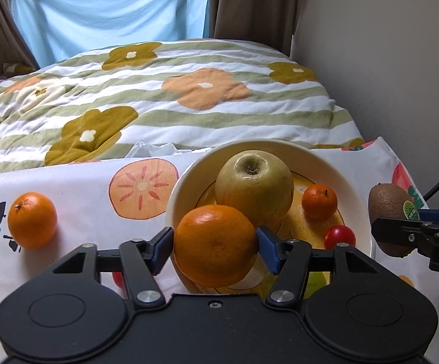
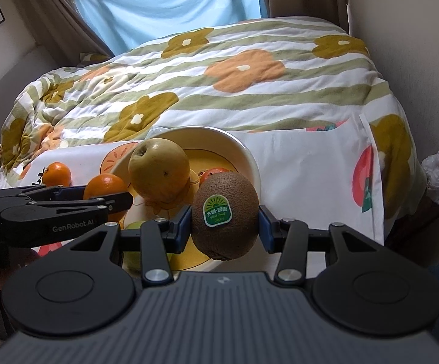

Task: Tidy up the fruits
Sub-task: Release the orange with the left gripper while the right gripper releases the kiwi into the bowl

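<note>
1. Three oranges: one in the left gripper (image 1: 215,244) at the bowl (image 1: 357,194) near rim, a small one (image 1: 319,201) inside, one (image 1: 32,220) on the surface left of the bowl.
2. One pear (image 1: 254,186) inside the bowl, one tomato (image 1: 340,236) inside.
3. One kiwi (image 2: 225,215), clamped by the right gripper (image 2: 224,220), just right of the bowl.
4. The cloth (image 2: 304,163) right of the bowl lies bare to its edge.

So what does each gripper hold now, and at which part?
Left gripper: round orange mandarin, clamped at its two sides. Right gripper: brown fuzzy kiwi, clamped at its sides.
</note>
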The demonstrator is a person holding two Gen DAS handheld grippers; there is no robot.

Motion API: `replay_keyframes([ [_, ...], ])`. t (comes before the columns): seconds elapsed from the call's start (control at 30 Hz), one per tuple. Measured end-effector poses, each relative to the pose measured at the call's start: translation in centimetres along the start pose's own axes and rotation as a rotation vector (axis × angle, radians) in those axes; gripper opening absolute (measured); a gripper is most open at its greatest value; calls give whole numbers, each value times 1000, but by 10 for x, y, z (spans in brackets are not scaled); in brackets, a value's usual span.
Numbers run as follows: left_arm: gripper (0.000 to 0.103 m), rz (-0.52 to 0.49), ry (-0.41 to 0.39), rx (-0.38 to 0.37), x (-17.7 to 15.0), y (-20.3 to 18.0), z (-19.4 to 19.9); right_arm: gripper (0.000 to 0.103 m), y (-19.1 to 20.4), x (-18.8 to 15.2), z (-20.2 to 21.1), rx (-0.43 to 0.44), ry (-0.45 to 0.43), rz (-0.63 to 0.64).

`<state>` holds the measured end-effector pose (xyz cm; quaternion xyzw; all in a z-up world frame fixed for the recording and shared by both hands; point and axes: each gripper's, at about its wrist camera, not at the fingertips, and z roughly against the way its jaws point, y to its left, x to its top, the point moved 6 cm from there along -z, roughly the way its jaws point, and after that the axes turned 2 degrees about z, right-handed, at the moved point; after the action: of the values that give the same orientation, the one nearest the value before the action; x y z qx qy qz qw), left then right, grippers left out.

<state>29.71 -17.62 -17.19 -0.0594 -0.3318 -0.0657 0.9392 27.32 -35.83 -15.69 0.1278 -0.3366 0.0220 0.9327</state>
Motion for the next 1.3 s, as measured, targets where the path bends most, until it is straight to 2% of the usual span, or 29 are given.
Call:
replay_keyframes([
  [0.07,99,3,-32,12,4,1,6,60,1,0,0,3,0,6],
  [0.1,101,3,-52,21,7,2,11,60,1,1,0,5,0,9],
  [0.27,101,19,-79,38,12,12,28,60,5,3,2,12,-8,22],
  [0.47,101,47,-89,51,3,22,47,60,11,7,-3,34,-6,50],
  [0.57,101,49,-75,63,-7,25,51,60,15,10,-9,25,0,85],
  [0.87,101,78,-47,94,-33,34,59,60,34,8,-35,72,32,178],
  [1.07,101,90,-46,108,-40,41,66,61,42,4,-44,81,43,196],
  [1.17,101,90,-46,113,-42,43,70,69,44,7,-40,77,15,194],
  [1.23,101,91,-45,113,-44,44,72,95,45,10,-31,52,-35,198],
  [1.27,101,91,-46,113,-45,43,73,102,44,11,-26,30,-60,195],
  [1.3,101,90,-46,112,-46,43,74,103,42,11,-23,13,-77,192],
])
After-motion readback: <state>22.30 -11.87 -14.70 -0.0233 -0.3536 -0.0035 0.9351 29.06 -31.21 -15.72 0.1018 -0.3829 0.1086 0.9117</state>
